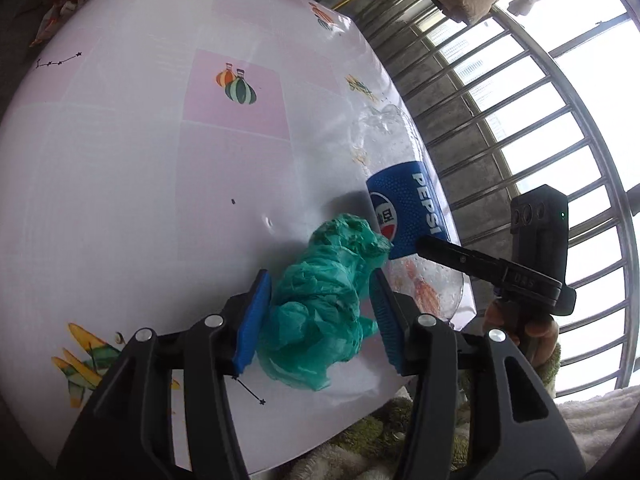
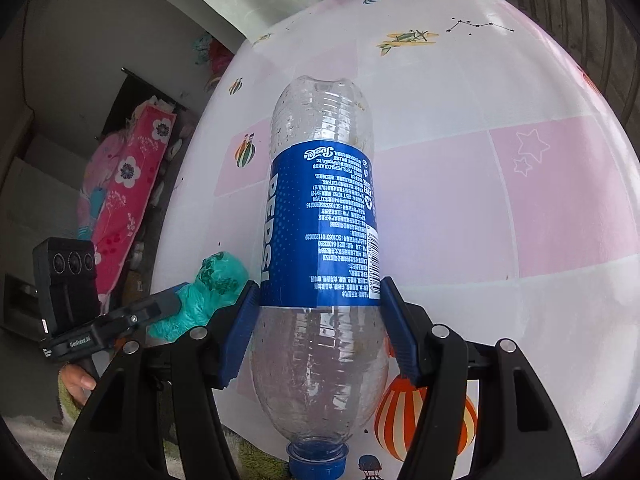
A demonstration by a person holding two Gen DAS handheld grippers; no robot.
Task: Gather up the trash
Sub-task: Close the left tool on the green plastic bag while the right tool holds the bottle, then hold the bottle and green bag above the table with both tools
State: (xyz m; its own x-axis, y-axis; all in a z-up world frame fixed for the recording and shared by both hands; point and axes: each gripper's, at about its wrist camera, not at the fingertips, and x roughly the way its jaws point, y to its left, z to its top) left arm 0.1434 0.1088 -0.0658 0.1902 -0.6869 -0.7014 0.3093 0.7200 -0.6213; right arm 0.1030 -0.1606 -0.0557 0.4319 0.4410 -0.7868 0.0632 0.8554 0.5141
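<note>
A crumpled green plastic bag (image 1: 324, 300) lies on the table near its right edge, between the blue pads of my left gripper (image 1: 316, 316), which press its sides. An empty Pepsi bottle (image 2: 320, 240) with a blue label lies on the table, cap toward me, between the pads of my right gripper (image 2: 316, 324), which touch its sides. In the left wrist view the bottle (image 1: 404, 208) lies just beyond the bag, with a right gripper finger (image 1: 460, 258) against it. The bag also shows in the right wrist view (image 2: 208, 292), left of the bottle.
The table (image 1: 140, 160) has a white and pink cloth printed with balloons and planes. A barred window (image 1: 540, 120) is to the right of the table edge. Towels (image 1: 592, 412) lie below it. A pink flowered cloth (image 2: 128, 200) hangs beyond the table's far side.
</note>
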